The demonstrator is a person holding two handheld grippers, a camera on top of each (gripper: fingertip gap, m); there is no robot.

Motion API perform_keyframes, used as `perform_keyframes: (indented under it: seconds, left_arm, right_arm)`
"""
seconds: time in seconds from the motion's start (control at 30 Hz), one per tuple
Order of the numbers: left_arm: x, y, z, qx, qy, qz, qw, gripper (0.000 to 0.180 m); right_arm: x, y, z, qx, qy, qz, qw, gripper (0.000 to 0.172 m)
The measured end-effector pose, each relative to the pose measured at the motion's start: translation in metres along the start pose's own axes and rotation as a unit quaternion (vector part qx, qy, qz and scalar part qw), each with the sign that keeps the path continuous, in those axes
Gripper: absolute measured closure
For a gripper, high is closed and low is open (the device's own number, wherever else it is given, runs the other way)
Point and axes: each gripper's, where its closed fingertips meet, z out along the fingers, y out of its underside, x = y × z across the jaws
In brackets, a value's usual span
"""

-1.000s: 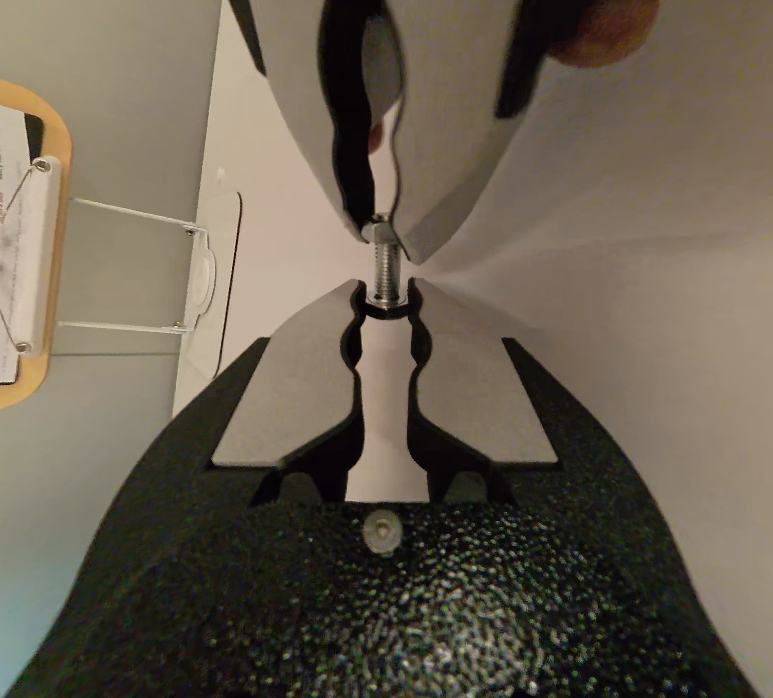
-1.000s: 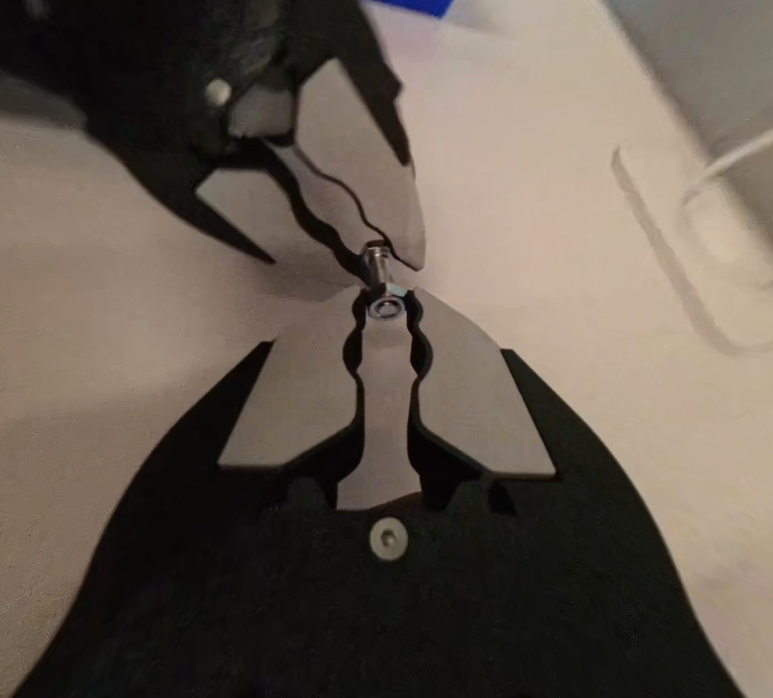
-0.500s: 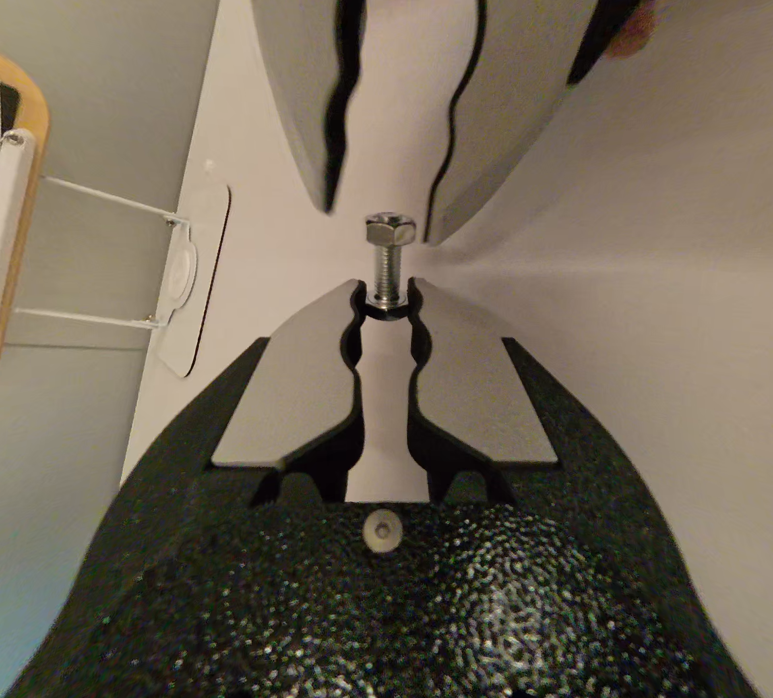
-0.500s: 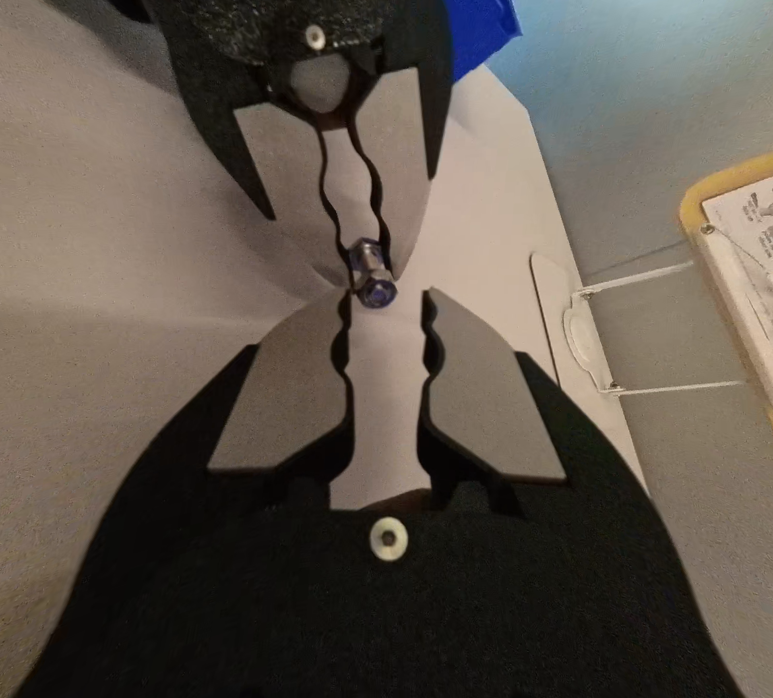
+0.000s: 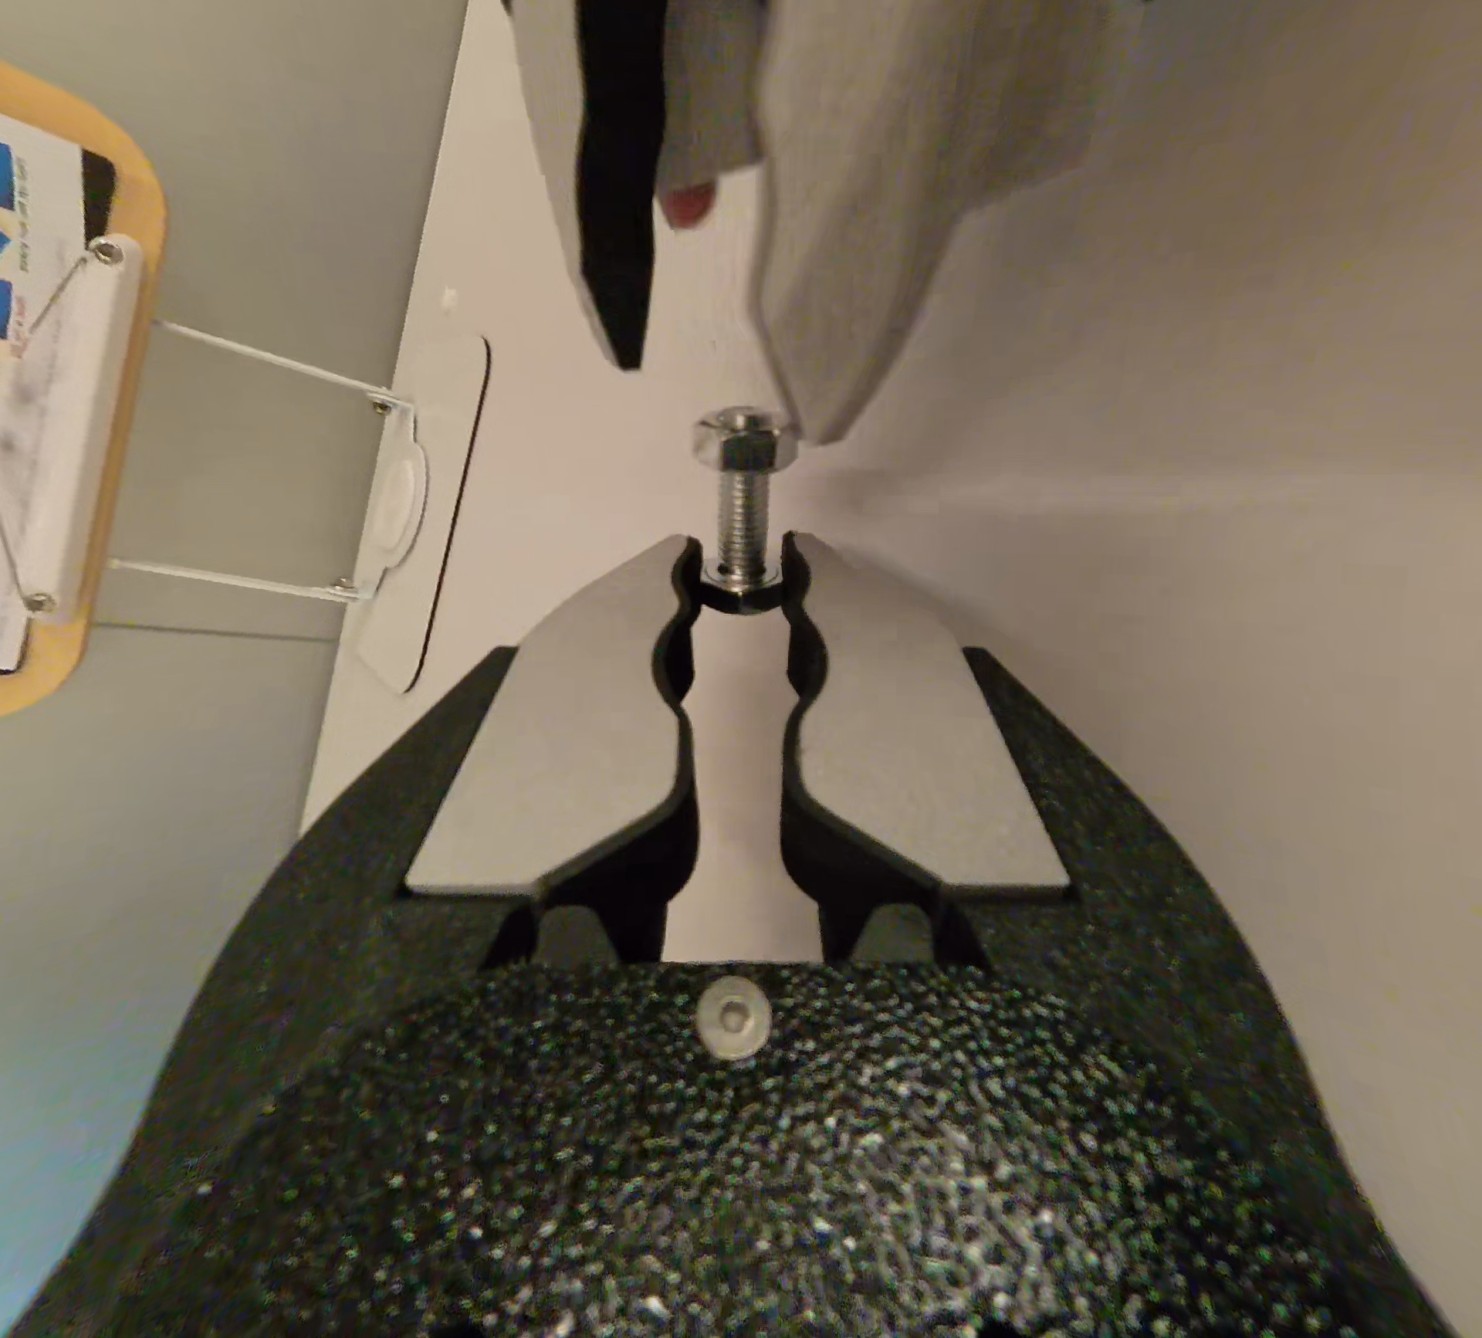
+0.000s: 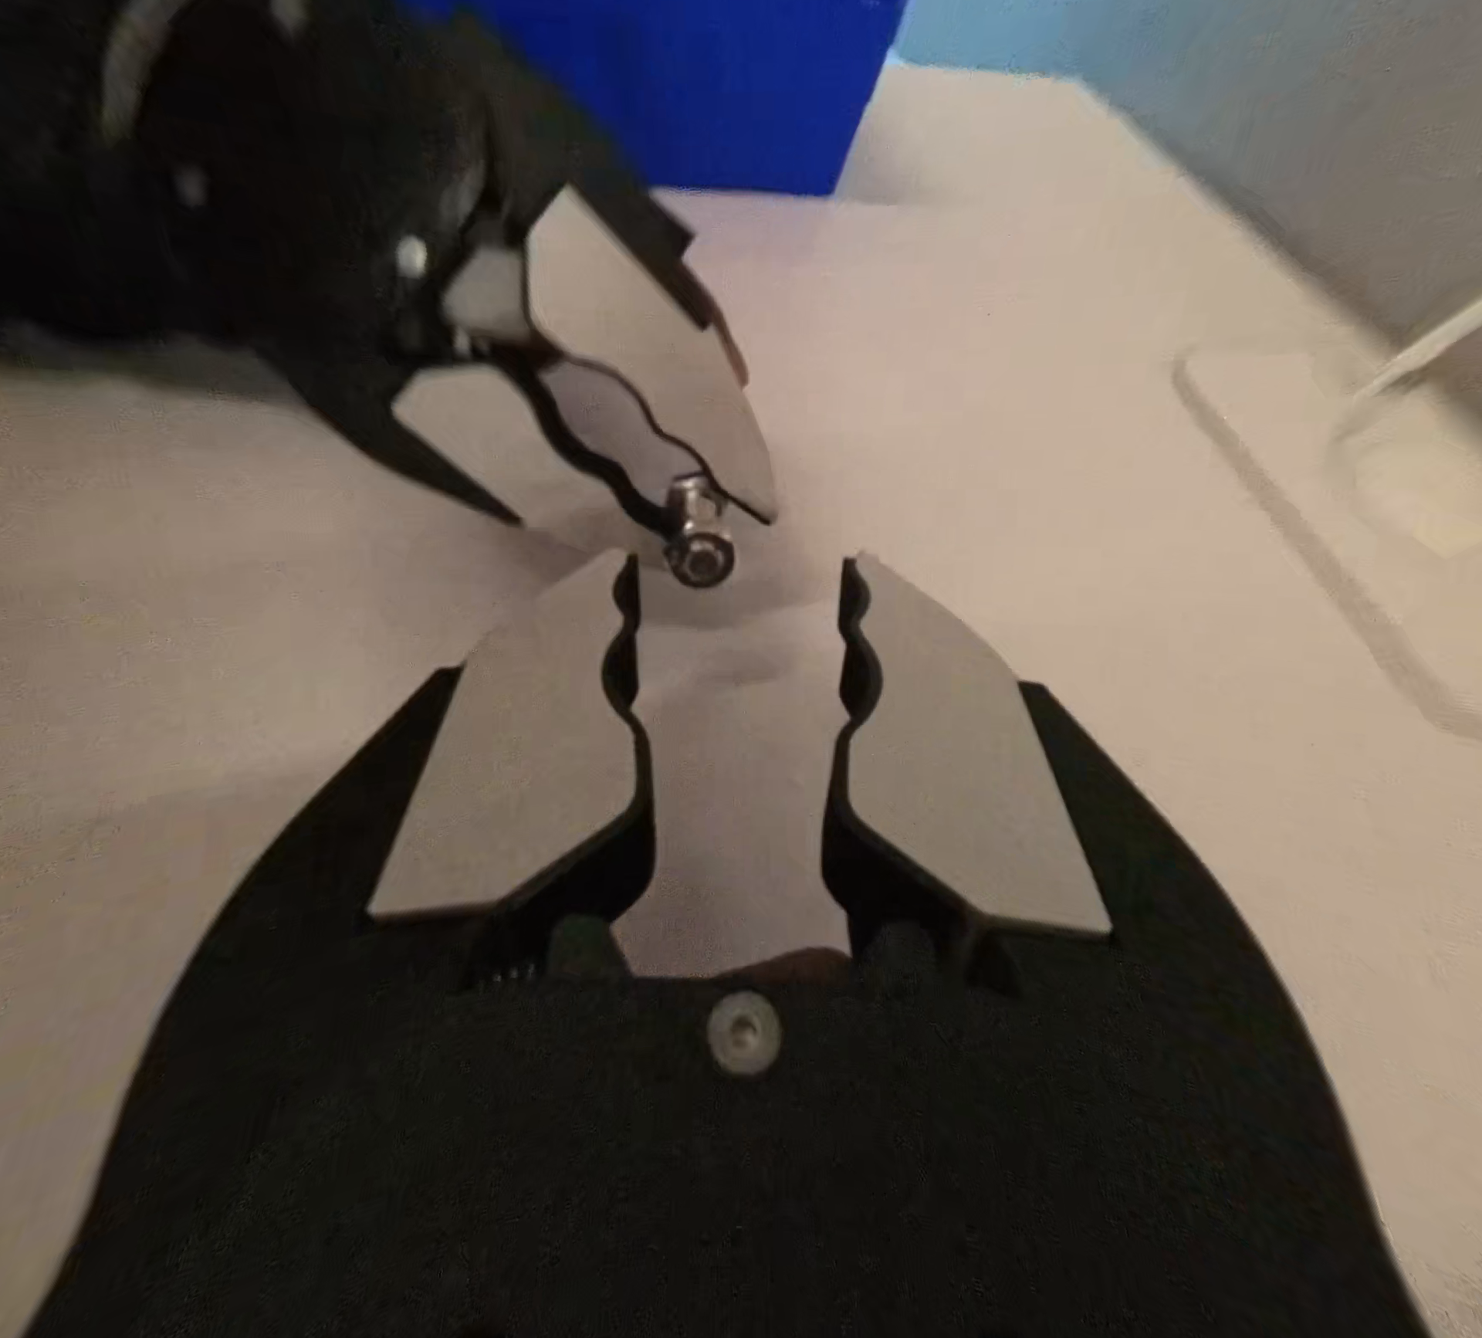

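We see the left tool (image 5: 742,561) clamped on a hex nut (image 5: 742,592) at its fingertips (image 5: 666,561), both pads pressing the nut's sides. A silver hex bolt (image 5: 744,489) is threaded into that nut and sticks straight out beyond the tips, its hex head at the far end. In the right wrist view the same bolt (image 6: 698,553) points toward the camera, held in the left tool (image 6: 690,497), which reaches in from the upper left.

The right tool (image 6: 738,569) is open, its two fingers spread apart with nothing between them; the bolt head sits just ahead of its left fingertip (image 6: 617,569), and we cannot tell whether they touch. From the left wrist view the right tool (image 5: 714,385) comes in from above, spread, with one fingertip (image 5: 826,409) right beside the bolt head and the other clear of it.

Below both lies a white tabletop (image 6: 1042,353). A blue plastic bin (image 6: 682,40) stands at its far edge in the right wrist view. A clear stand (image 5: 409,497) near the tabletop's edge carries a wooden-edged board (image 5: 120,369) with a printed sheet.
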Motion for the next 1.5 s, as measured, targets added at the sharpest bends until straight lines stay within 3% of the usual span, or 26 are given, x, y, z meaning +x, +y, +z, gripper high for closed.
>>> perform_keyframes:
  seconds: [0.1, 0.17, 0.23, 0.3, 0.37, 0.43, 0.47, 0.53, 0.63, 0.73, 0.83, 0.9, 0.97, 1.03, 1.07, 1.13, 1.2, 1.27, 1.33, 1.43, 1.5]
  left_arm:
    - [0.003, 0.000, 0.000, 0.000, 0.010, 0.003, 1.000, 0.162]
    - [0.009, -0.003, 0.001, 0.003, 0.020, 0.013, 1.000, 0.162]
    - [0.010, 0.000, 0.003, -0.011, 0.014, 0.029, 0.999, 0.162]
    - [0.008, 0.001, 0.003, -0.015, 0.002, 0.041, 0.999, 0.162]
    - [0.005, 0.000, 0.002, -0.019, -0.014, 0.063, 0.998, 0.162]
    - [0.002, -0.002, 0.001, -0.017, -0.023, 0.060, 0.998, 0.162]
    - [0.001, -0.003, 0.001, -0.011, -0.022, 0.048, 0.999, 0.162]
    - [-0.002, -0.002, 0.000, -0.007, -0.018, 0.027, 0.999, 0.162]
    - [-0.002, 0.004, 0.000, -0.012, -0.010, 0.015, 1.000, 0.162]
    - [0.002, 0.003, 0.001, -0.010, 0.002, 0.019, 1.000, 0.162]
    - [0.010, -0.002, 0.002, -0.005, 0.015, 0.030, 0.999, 0.162]
    - [0.011, 0.002, 0.003, -0.018, 0.008, 0.048, 0.999, 0.162]
    - [0.010, 0.001, 0.003, -0.017, -0.003, 0.066, 0.998, 0.162]
    - [0.009, 0.000, 0.003, -0.024, -0.020, 0.093, 0.995, 0.162]
    - [0.007, -0.003, 0.002, -0.018, -0.026, 0.091, 0.995, 0.162]
    - [0.003, -0.006, 0.000, -0.005, -0.024, 0.059, 0.998, 0.162]
    - [-0.001, -0.004, -0.001, -0.005, -0.024, 0.035, 0.999, 0.162]
    - [-0.001, -0.002, -0.001, 0.003, -0.009, 0.007, 1.000, 0.162]
    - [-0.001, -0.001, -0.002, 0.008, -0.001, -0.007, 1.000, 0.162]
    - [0.003, 0.000, -0.002, 0.004, 0.011, 0.005, 1.000, 0.162]
    - [0.009, -0.002, 0.000, 0.003, 0.024, 0.017, 1.000, 0.162]
  right_arm:
    - [-0.010, 0.005, 0.002, -0.030, 0.043, -0.203, 0.978, 0.132]
    - [-0.017, 0.004, 0.005, -0.030, 0.040, -0.193, 0.980, 0.153]
    - [-0.018, 0.007, 0.007, -0.046, 0.024, -0.093, 0.994, 0.154]
    - [-0.017, 0.010, 0.007, -0.061, -0.008, 0.111, 0.992, 0.154]
    - [-0.018, 0.008, 0.006, -0.040, -0.063, 0.312, 0.947, 0.155]
    - [-0.015, 0.003, 0.004, -0.003, -0.110, 0.395, 0.912, 0.155]
    - [-0.013, -0.001, 0.003, 0.015, -0.124, 0.395, 0.910, 0.153]
    - [-0.010, -0.007, 0.001, 0.038, -0.121, 0.312, 0.942, 0.136]
    - [-0.005, -0.003, -0.002, 0.028, -0.039, 0.070, 0.996, 0.127]
    - [-0.009, 0.000, -0.003, 0.006, 0.024, -0.134, 0.991, 0.127]
    - [-0.020, 0.001, 0.001, -0.009, 0.028, -0.186, 0.982, 0.153]
    - [-0.018, 0.007, 0.005, -0.045, 0.029, -0.116, 0.992, 0.153]
    - [-0.016, 0.014, 0.006, -0.075, 0.003, 0.063, 0.995, 0.154]
    - [-0.017, 0.008, 0.003, -0.051, -0.056, 0.279, 0.957, 0.154]
    - [-0.015, 0.005, 0.000, -0.031, -0.085, 0.345, 0.934, 0.154]
    - [-0.010, -0.006, -0.006, 0.019, -0.133, 0.389, 0.911, 0.153]
    - [-0.005, -0.016, -0.011, 0.049, -0.139, 0.334, 0.931, 0.139]
    - [-0.002, -0.014, -0.014, 0.041, -0.095, 0.204, 0.974, 0.132]
    - [0.000, -0.005, -0.013, 0.012, -0.033, 0.046, 0.998, 0.127]
    - [-0.004, 0.002, -0.011, -0.021, 0.019, -0.142, 0.989, 0.127]
    - [-0.011, 0.002, -0.008, -0.025, 0.034, -0.211, 0.977, 0.135]
